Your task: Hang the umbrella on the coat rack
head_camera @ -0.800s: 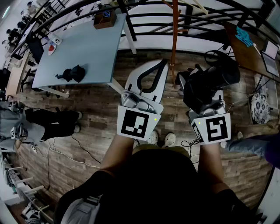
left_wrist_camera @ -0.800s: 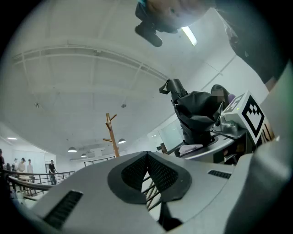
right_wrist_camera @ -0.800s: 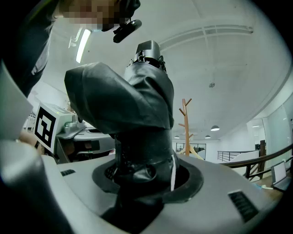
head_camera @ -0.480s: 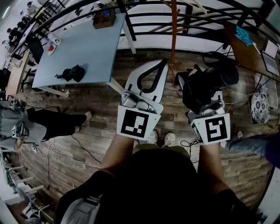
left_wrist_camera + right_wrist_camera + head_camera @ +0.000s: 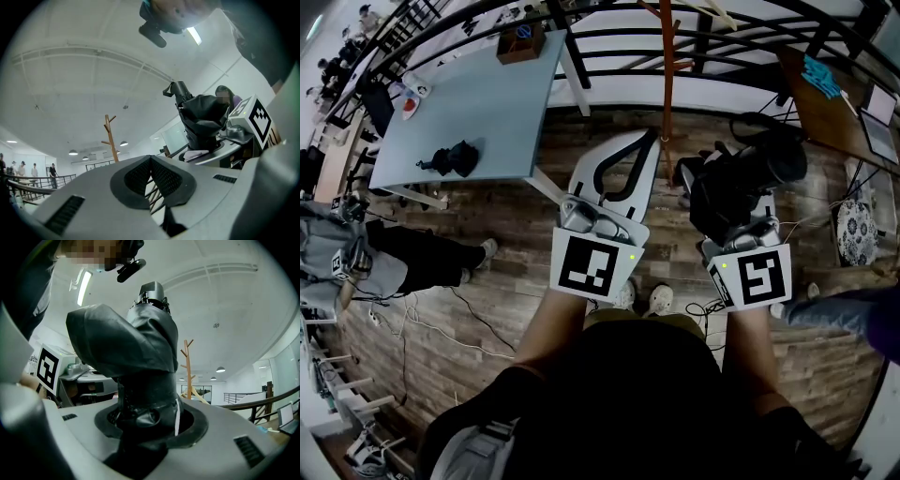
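Nearest in, I'm holding both forearms out ahead of me, side by side, with the grippers pointing forward and tipping slightly up. At eleven o'clock my left gripper point(image 5: 651, 141) is carrying nothing, its jaws pressing together. At one o'clock my right gripper point(image 5: 151, 420) is clamping the folded black umbrella point(image 5: 741, 178). Its jaws are spreading fairly wide round the bundle, and the bulk is sticking out past them. Beyond, at twelve o'clock, the wooden coat rack point(image 5: 667, 84) is standing apart from the umbrella. I'm judging this as the carry. I should be gripping firmly, lifting smoothly and lining a strap or handle up with a peg, though I'm making out neither here.
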Action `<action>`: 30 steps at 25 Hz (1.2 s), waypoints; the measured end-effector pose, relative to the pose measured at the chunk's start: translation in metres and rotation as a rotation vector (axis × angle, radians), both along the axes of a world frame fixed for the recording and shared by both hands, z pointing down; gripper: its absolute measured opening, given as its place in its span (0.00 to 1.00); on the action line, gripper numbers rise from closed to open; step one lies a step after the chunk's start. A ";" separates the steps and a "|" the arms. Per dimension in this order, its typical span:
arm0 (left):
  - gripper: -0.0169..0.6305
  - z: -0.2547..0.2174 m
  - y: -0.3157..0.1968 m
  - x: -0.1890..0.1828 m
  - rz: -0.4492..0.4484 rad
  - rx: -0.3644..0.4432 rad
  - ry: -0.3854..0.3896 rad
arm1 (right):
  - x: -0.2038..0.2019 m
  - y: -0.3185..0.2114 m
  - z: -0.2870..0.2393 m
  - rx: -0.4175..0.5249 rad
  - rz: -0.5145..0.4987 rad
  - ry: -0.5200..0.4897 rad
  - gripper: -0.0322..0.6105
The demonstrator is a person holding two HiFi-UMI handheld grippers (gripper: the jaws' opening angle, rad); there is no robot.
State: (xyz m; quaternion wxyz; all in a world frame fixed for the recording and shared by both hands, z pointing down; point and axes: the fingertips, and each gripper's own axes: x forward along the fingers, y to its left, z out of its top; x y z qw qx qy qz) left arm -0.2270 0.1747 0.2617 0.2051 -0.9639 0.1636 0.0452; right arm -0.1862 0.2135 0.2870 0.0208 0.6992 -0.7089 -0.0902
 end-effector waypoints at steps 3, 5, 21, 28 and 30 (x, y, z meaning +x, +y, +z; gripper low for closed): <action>0.04 0.001 0.004 0.007 -0.011 -0.011 0.001 | 0.007 0.006 0.003 -0.002 -0.013 -0.025 0.40; 0.04 0.001 0.008 0.012 -0.017 -0.017 0.004 | 0.013 0.010 0.005 -0.003 -0.020 -0.027 0.40; 0.04 0.003 0.018 0.041 -0.027 -0.008 0.011 | 0.045 0.020 0.011 -0.008 -0.027 -0.018 0.40; 0.04 0.006 -0.001 0.057 -0.017 0.001 0.018 | 0.060 0.005 0.018 -0.022 -0.007 -0.008 0.40; 0.04 0.008 -0.010 0.063 -0.013 0.002 0.021 | 0.067 -0.003 0.020 -0.024 0.000 -0.003 0.40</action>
